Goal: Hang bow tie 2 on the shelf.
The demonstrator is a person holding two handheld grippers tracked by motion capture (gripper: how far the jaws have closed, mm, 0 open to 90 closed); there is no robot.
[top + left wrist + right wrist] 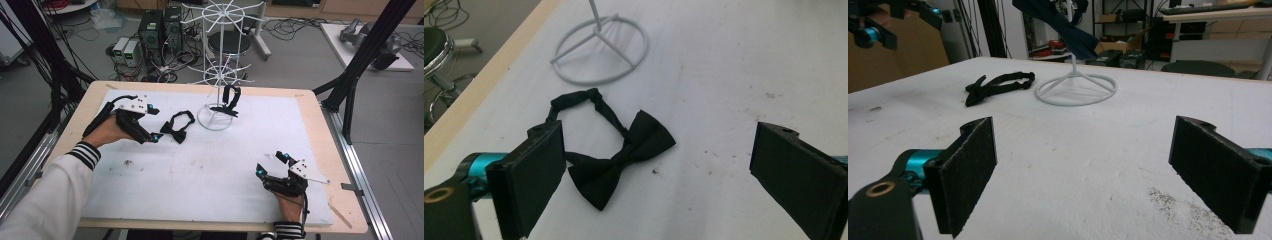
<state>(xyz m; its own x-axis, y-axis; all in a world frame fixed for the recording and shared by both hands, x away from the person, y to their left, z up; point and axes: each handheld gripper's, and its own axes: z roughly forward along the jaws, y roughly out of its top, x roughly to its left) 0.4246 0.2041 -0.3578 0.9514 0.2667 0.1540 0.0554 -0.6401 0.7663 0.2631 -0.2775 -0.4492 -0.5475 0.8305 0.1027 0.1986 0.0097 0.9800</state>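
On white table mat (210, 165): bow tie (178, 126), wire rack (220, 65).

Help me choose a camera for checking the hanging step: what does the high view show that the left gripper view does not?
High view alone: the white rack's upper spoked tiers, a second bow tie hanging on the rack, the right tool open near the table's front edge, and the floor clutter beyond.

Left gripper view alone: the left tool's pads close up, wide apart, flanking the lying bow tie.

Both: the bow tie on the white mat, its strap looped, and the rack's ring base.
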